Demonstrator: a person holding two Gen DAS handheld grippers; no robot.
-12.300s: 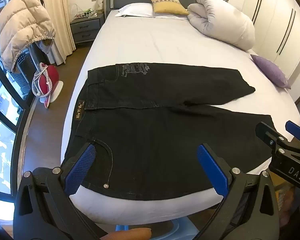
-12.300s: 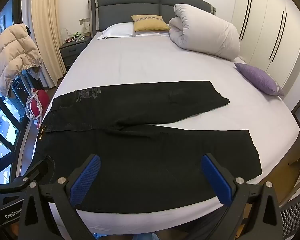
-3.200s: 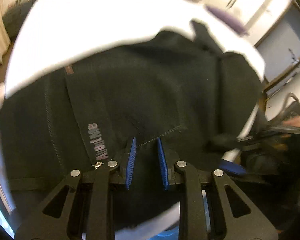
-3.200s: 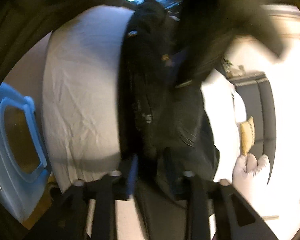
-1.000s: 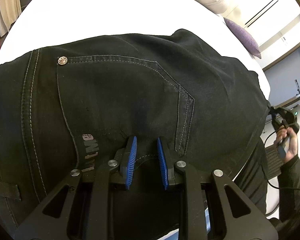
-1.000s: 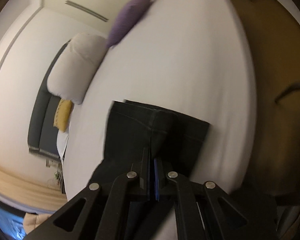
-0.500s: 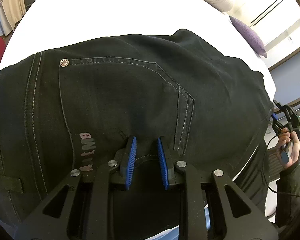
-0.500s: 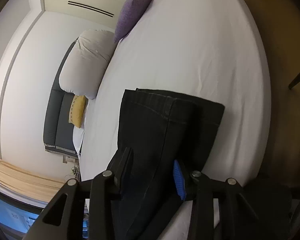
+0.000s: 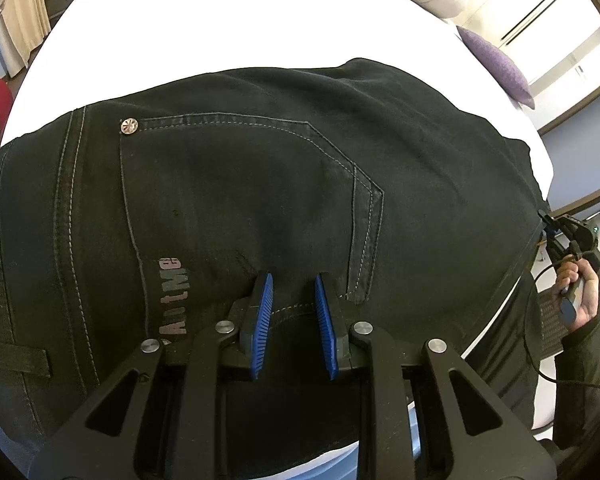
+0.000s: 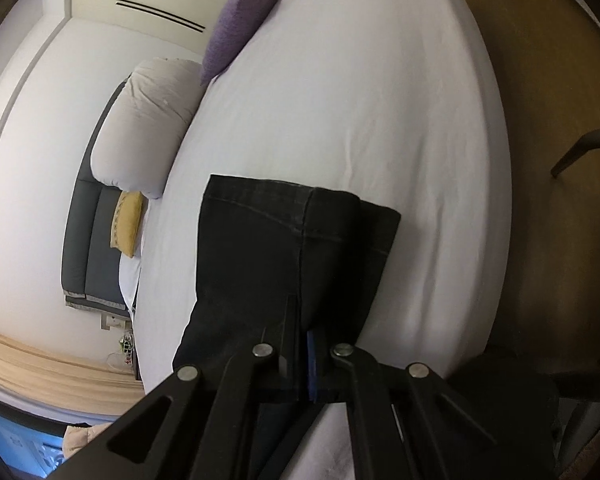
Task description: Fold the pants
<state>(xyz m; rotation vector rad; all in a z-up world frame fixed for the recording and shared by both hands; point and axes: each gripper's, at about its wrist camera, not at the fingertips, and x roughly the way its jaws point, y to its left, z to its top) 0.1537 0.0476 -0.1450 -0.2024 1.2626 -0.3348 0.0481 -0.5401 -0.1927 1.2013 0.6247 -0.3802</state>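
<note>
White bedsheet (image 10: 380, 100) covers the bed, and your black jeans (image 9: 240, 184) lie across its near edge, folded lengthwise with one leg stacked on the other. Seat end sits under your left gripper (image 9: 291, 300): back pocket (image 9: 236, 188) faces up, rivet (image 9: 128, 126) at its corner, pinkish lettering (image 9: 172, 296) beside the pocket seam, belt loop (image 9: 14, 360) at far left. Left jaws stand a little apart with a ridge of denim pinched between the blue pads (image 9: 262, 308), so it's clamped on the jeans near the pocket's lower edge. Hem end shows in the right wrist view: two stacked cuffs (image 10: 300, 216) lying flat on the sheet, upper one slightly offset from the lower. Right gripper (image 10: 300, 344) has its jaws pressed together on the leg fabric just short of the cuffs, blue pad barely visible. Your right hand (image 9: 576, 288) shows at the edge of the left view, dark sleeve, holding the handle. Further out: purple cushion (image 10: 240, 20), rolled white duvet (image 10: 144, 124), yellow pillow (image 10: 126, 224), grey headboard (image 10: 88, 248), wardrobe doors (image 10: 148, 4), wooden floor (image 10: 548, 120).
</note>
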